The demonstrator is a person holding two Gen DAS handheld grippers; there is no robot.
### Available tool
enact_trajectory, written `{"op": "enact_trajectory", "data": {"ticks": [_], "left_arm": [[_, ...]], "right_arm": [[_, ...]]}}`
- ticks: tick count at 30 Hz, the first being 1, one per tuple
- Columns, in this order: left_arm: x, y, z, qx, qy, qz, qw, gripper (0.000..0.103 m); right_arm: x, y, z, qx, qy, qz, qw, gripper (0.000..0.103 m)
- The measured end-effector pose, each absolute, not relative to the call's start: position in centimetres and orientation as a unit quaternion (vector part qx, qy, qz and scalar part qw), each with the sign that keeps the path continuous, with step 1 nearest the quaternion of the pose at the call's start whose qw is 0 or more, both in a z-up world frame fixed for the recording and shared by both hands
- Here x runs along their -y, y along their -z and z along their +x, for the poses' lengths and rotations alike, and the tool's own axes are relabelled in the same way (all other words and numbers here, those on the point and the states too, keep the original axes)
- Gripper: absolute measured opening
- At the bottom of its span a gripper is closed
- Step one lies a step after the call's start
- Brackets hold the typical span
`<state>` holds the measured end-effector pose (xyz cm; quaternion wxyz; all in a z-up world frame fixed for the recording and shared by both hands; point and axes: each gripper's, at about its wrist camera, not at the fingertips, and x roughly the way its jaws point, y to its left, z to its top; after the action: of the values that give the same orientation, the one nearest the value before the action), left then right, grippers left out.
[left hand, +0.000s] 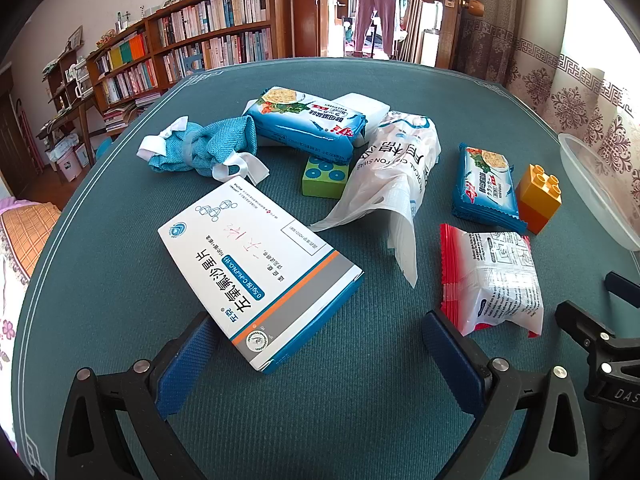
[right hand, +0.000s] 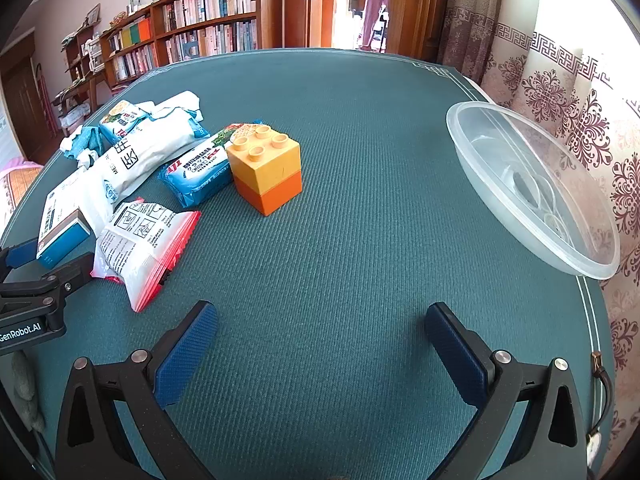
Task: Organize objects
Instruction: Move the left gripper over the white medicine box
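Observation:
On the green table lie a white and blue medicine box [left hand: 256,272], a blue cloth bundle [left hand: 208,148], two blue cracker packs [left hand: 308,124] [left hand: 486,184], a green block [left hand: 324,176], a white cotton swab bag [left hand: 396,168], a red-edged snack packet [left hand: 496,280] and a yellow-orange block [right hand: 266,168]. My left gripper [left hand: 320,344] is open, its left pad beside the medicine box's near end. My right gripper [right hand: 320,340] is open over bare cloth, the block ahead of it. A clear plastic bowl [right hand: 532,188] stands at the right edge.
The table edge [right hand: 592,312] runs close on the right, with a patterned curtain [right hand: 580,120] behind the bowl. A bookshelf [left hand: 192,44] and a doorway [left hand: 376,8] stand beyond the far edge. The right gripper's body [left hand: 600,344] shows in the left wrist view.

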<state>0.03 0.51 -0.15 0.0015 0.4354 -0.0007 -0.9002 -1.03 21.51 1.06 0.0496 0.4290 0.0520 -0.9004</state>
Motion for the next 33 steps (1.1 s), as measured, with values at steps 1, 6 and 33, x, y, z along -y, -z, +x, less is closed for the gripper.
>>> {"op": "enact_trajectory", "data": {"ticks": [1, 6, 33], "left_arm": [[-0.5, 0.2, 0.0, 0.001, 0.9, 0.435, 0.001, 0.103], [-0.6, 0.2, 0.1, 0.001, 0.901, 0.435, -0.002, 0.103], [4.5, -1.7, 0.4, -0.093, 0.905, 0.415, 0.028, 0.103]], "right_arm": [[-21.5, -1.1, -1.0, -0.052, 0.9, 0.429, 0.05, 0.103], [-21.5, -1.0, -1.8, -0.053, 0.899, 0.431, 0.049, 0.103], [-21.3, -1.0, -1.7, -0.053, 0.899, 0.431, 0.051, 0.103]]}}
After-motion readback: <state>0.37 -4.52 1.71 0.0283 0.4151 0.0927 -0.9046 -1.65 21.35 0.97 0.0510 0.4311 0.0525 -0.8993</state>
